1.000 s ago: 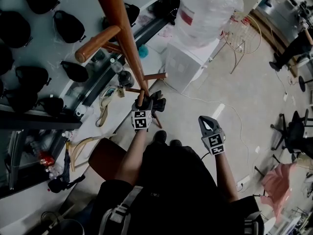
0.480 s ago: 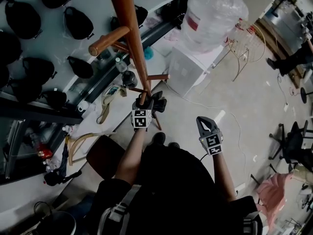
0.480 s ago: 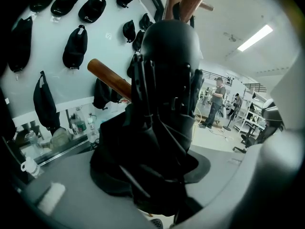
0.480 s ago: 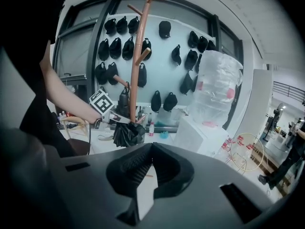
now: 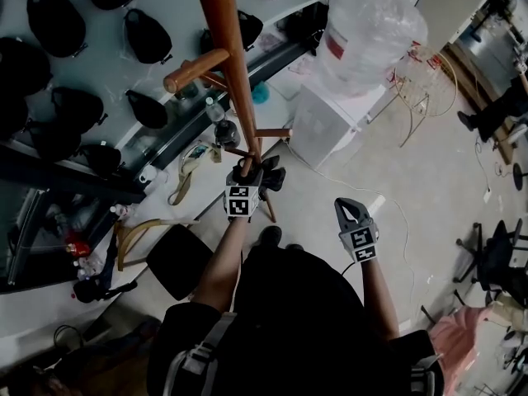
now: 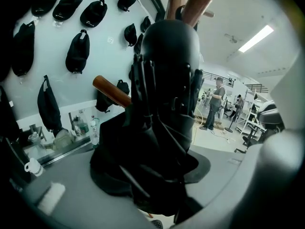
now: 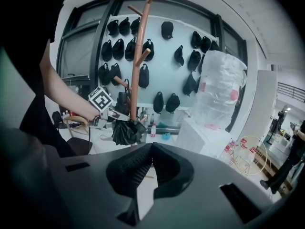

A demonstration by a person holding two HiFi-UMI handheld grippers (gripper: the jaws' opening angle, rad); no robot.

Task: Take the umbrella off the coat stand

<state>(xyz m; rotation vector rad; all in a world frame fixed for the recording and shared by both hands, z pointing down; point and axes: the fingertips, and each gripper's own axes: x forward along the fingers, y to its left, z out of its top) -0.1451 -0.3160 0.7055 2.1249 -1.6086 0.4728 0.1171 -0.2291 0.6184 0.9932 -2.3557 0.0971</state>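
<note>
Clamped on the folded black umbrella (image 6: 164,128) with the left gripper (image 5: 251,173), close against the pole of the coat stand (image 5: 233,81) and near a short peg (image 5: 275,130). Pressed together on nothing at the right gripper (image 7: 151,146), well apart from the stand, over bare floor (image 5: 412,163). Hemmed in leftward by a cluttered counter (image 5: 165,151) and a wall of black bags (image 5: 56,21), and behind by a white box (image 5: 326,122). Open toward the right. Shown whole, upper pegs included, only in the right gripper view. Filled almost wholly with dark fabric in the left gripper view.
</note>
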